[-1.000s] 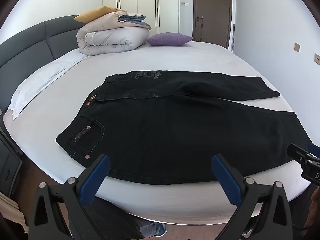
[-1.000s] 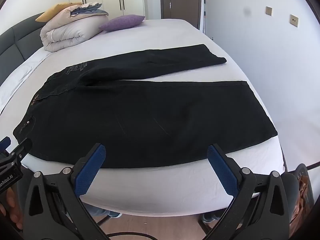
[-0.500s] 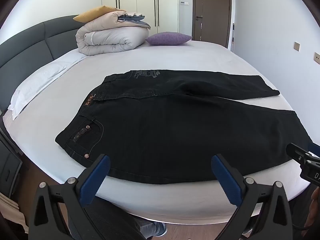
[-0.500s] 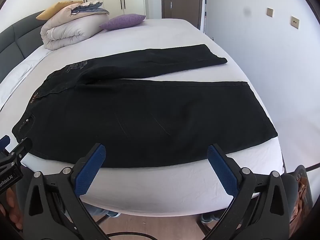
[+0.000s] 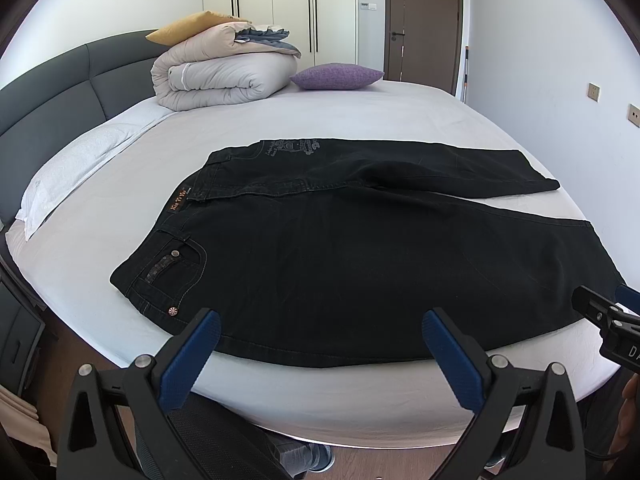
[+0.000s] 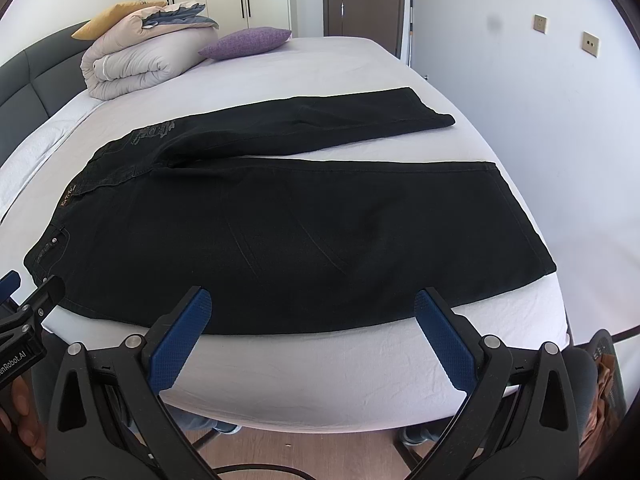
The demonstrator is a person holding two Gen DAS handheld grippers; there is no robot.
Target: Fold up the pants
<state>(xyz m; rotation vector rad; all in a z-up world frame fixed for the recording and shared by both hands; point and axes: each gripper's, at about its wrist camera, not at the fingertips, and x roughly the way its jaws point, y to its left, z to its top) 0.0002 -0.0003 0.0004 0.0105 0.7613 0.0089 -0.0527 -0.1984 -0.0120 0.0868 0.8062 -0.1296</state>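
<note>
Black pants (image 5: pixel 360 248) flat on white bed (image 5: pixel 360 120), both legs spread out. Left gripper (image 5: pixel 320 332) and right gripper (image 6: pixel 312 308) spread wide, empty, hovering at near bed edge.

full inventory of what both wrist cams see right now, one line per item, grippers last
pants: 1, black, spread flat on the near half of the bed, waist to the left, legs splayed apart
bed: 1, white sheet, dark grey headboard at left
rolled duvet: 1, beige, far end of the bed by the headboard
yellow pillow: 1, mustard, behind the duvet
folded clothes: 1 pile, blue-grey, on top of the duvet
purple cushion: 1, right of the duvet
wardrobe: 1, white, far wall
door: 1, brown, right of the wardrobe
left gripper: 1, black with blue pads, open, at the bed's near edge
right gripper: 1, same, open
</note>
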